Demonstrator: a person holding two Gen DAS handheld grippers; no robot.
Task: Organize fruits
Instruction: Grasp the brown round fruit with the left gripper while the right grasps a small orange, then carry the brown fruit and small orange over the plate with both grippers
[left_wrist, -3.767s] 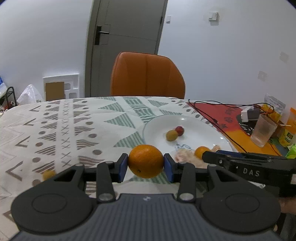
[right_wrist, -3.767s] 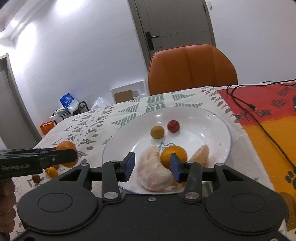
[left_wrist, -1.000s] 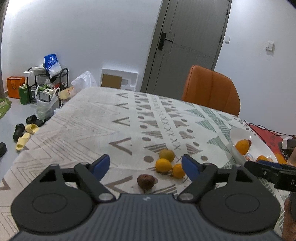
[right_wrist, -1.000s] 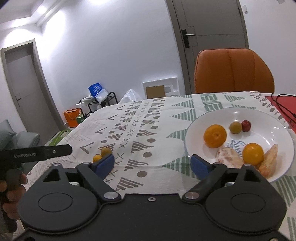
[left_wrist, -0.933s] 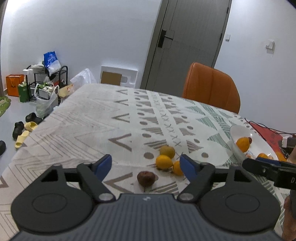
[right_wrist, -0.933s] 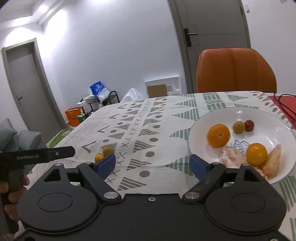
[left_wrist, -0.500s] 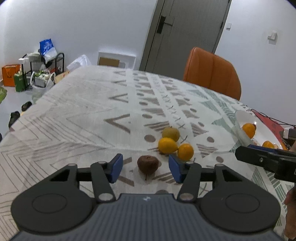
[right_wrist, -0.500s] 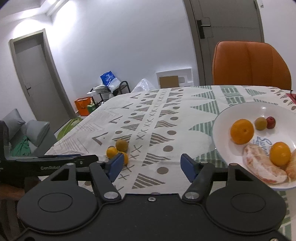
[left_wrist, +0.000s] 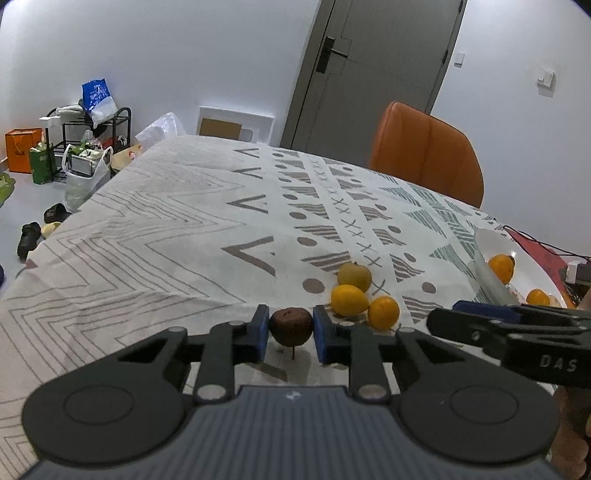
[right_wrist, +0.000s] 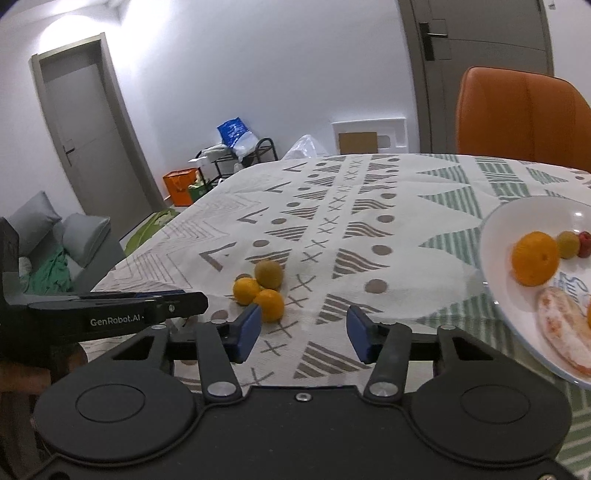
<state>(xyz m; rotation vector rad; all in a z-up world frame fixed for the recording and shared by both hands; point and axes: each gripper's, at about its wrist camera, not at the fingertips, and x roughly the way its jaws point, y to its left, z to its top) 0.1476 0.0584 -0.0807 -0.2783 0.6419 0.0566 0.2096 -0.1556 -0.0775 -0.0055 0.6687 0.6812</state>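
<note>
Patterned tablecloth (left_wrist: 155, 229) carries 3 small fruits (left_wrist: 349, 299) near the white plate (right_wrist: 495, 236). A dark brown fruit (left_wrist: 291, 326) is clenched by the left gripper (left_wrist: 289, 332), just closed; the right gripper (right_wrist: 303, 328), partly closed, grasps nothing. Slipping is possible if lifted abruptly.

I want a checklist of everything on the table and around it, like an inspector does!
Surface: patterned tablecloth covers the table.
Job's things: white plate holds a big orange, small fruits and peeled segments; three small fruits sit loose on the cloth.
Clutter: nothing seen.
Grippers: left gripper has just closed on the dark brown fruit; right gripper has been closing, with nothing between its fingers.
Cables: black cable beyond the plate.
Surroundings: orange chair, grey door, shoe rack with bags.
</note>
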